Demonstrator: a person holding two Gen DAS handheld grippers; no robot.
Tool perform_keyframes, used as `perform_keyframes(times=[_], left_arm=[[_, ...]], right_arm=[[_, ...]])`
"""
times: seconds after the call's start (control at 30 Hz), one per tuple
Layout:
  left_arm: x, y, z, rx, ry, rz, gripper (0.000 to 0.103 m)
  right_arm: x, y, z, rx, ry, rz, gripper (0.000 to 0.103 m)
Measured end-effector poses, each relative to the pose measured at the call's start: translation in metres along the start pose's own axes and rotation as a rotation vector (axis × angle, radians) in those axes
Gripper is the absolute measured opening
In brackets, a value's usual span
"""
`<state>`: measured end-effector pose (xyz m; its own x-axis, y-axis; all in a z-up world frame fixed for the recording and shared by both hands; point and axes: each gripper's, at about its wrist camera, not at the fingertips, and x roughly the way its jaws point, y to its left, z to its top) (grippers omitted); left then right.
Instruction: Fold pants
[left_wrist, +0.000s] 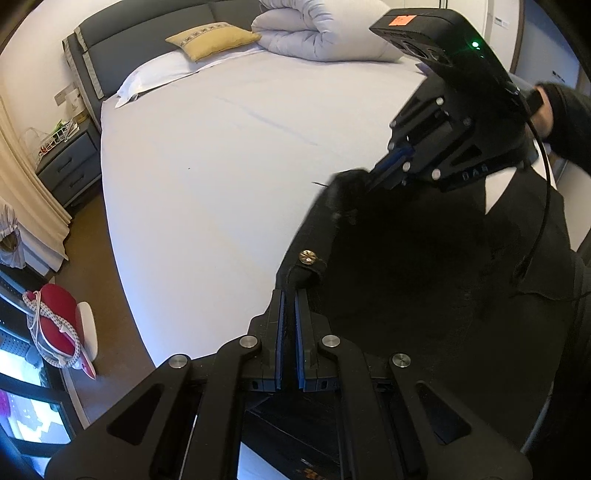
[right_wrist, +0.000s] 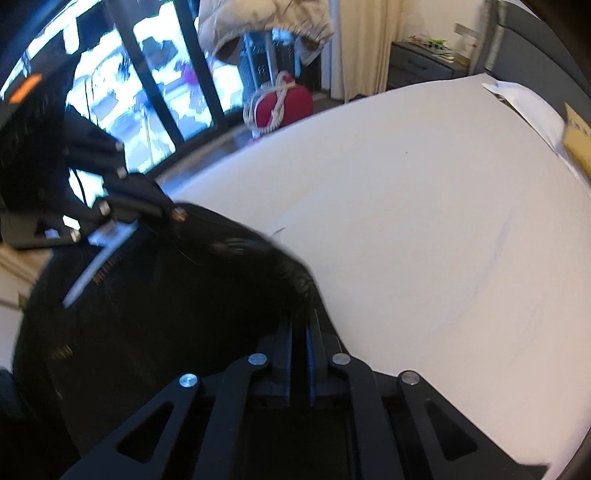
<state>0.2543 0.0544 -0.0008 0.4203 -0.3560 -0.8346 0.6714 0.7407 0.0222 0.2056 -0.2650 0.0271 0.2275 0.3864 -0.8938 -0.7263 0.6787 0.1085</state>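
Both hand-held grippers angled down, left (left_wrist: 290, 295) and right (right_wrist: 303, 317) pinching black pants (left_wrist: 424, 277)

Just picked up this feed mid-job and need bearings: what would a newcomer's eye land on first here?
The black pants, bunched at the near edge of the white bed, with a brass button on the waistband. Both grippers are shut on that waistband: the left gripper just below the button, the right gripper further along the edge. Beyond, a yellow pillow and a rolled white duvet lie at the headboard.
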Motion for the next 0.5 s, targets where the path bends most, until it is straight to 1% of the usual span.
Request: perform_keyframes(times=[0.07, 0.17, 0.3, 0.43, 0.5], left_arm=[[-0.006, -0.007, -0.003, -0.01, -0.004, -0.006, 0.004], [-0.012, -0.017, -0.011, -0.019, -0.004, -0.015, 0.004], [-0.027, -0.038, -0.03, -0.025, 0.001, -0.029, 0.004], [-0.04, -0.068, -0.055, -0.001, 0.032, -0.047, 0.004], [-0.044, -0.086, -0.069, 0.018, 0.053, -0.055, 0.004]], right_arm=[[0.001, 0.012, 0.001, 0.024, -0.028, 0.026, 0.008], [-0.005, 0.034, -0.008, 0.033, -0.062, 0.048, 0.008], [-0.014, 0.067, -0.03, 0.013, -0.086, 0.051, 0.008], [-0.029, 0.109, -0.061, -0.092, -0.069, -0.004, 0.008], [-0.031, 0.132, -0.078, -0.159, -0.052, -0.051, 0.008]])
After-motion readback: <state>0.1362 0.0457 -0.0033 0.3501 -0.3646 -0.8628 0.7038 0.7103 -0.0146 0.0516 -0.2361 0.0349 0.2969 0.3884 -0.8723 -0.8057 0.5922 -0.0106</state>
